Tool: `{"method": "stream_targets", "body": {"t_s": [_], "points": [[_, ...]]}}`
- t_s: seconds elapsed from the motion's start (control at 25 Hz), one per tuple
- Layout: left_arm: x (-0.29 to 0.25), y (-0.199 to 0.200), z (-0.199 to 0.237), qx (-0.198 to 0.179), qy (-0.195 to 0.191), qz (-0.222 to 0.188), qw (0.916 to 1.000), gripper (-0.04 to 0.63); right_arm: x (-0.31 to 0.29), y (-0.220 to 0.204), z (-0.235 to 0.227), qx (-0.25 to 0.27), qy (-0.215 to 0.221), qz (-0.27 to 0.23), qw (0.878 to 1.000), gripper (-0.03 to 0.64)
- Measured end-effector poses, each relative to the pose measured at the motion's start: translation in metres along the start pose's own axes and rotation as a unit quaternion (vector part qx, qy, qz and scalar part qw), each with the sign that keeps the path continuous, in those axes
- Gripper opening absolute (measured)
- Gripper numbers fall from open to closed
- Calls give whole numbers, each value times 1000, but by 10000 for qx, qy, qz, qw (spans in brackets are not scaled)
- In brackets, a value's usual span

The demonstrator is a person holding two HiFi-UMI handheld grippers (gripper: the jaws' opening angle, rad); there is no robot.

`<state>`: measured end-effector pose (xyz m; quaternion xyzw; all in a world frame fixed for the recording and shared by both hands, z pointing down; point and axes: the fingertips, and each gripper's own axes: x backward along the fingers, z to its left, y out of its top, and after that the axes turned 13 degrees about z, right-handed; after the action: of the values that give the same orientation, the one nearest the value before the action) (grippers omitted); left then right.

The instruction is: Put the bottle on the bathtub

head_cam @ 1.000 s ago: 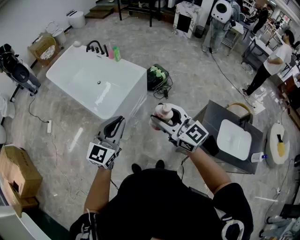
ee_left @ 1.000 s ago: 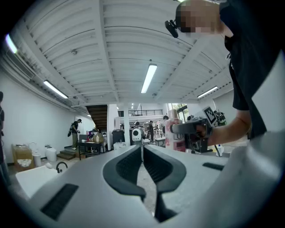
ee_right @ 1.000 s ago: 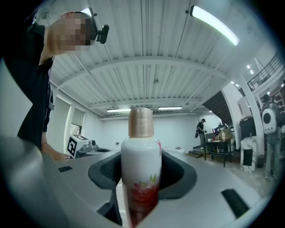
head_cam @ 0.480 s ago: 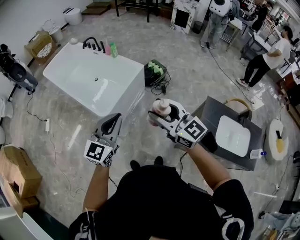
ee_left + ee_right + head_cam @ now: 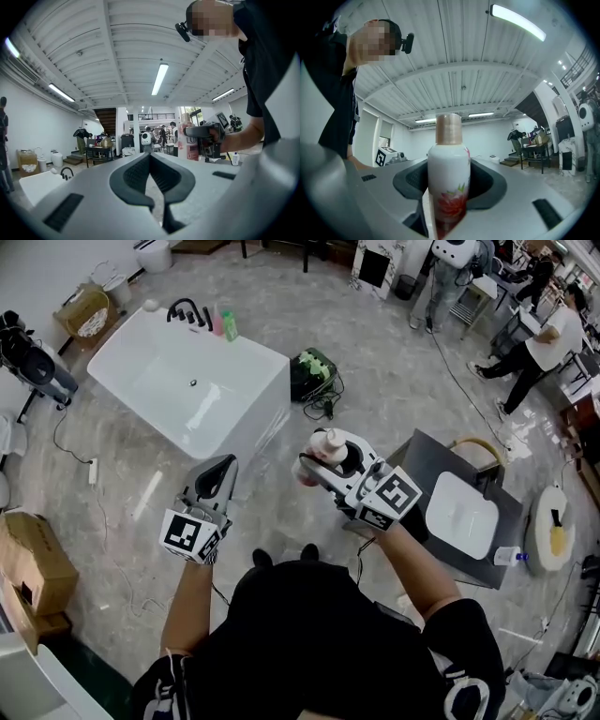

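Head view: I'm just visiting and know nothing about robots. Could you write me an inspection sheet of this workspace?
Surface: grey marble-look floor, glossy.
Job's things: white bottle with a flower print, upright in the right claw; white bathtub ahead to the left, apart from it.
Clutter: pink bottle and green bottle on the tub rim beside a black faucet; green crate and cardboard box on the floor.
Grippers: right claw shut on the bottle; left claw shut, empty.
Cables: white power strip with its cord left of the tub; black cable across the floor.
Surroundings: washbasin at right; person standing far right.
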<state>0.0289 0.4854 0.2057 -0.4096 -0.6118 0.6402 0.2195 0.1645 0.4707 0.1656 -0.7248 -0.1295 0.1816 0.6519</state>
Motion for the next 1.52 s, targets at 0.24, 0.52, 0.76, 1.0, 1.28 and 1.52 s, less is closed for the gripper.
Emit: {"method": "stream_targets", "body": {"t_s": [0.24,0.52,0.76,1.0,1.28,1.52], "points": [[-21,1,-11,61,134,43,9999,9,14,-7,-31,-74,-18,87,9999,221],[-57,-1,-10,99,328,171,9993,8,17,-16,-70,-21,-246,190,9995,221],[-95,-2,34,227,742,257,9967,8,-8,-24,-122,23,-893,237,9957,221],[-139,-12,115,411,1485,295,9876,8,-47,-36,-188,95,-1614,396,9861,221],[-208,-15,233,562,1681,384,9834,8,-133,-37,-280,98,-2120,535,9758,221],[-255,-10,330,501,1536,460,9858,8,-225,-27,-341,-98,-2192,553,9741,221]]}}
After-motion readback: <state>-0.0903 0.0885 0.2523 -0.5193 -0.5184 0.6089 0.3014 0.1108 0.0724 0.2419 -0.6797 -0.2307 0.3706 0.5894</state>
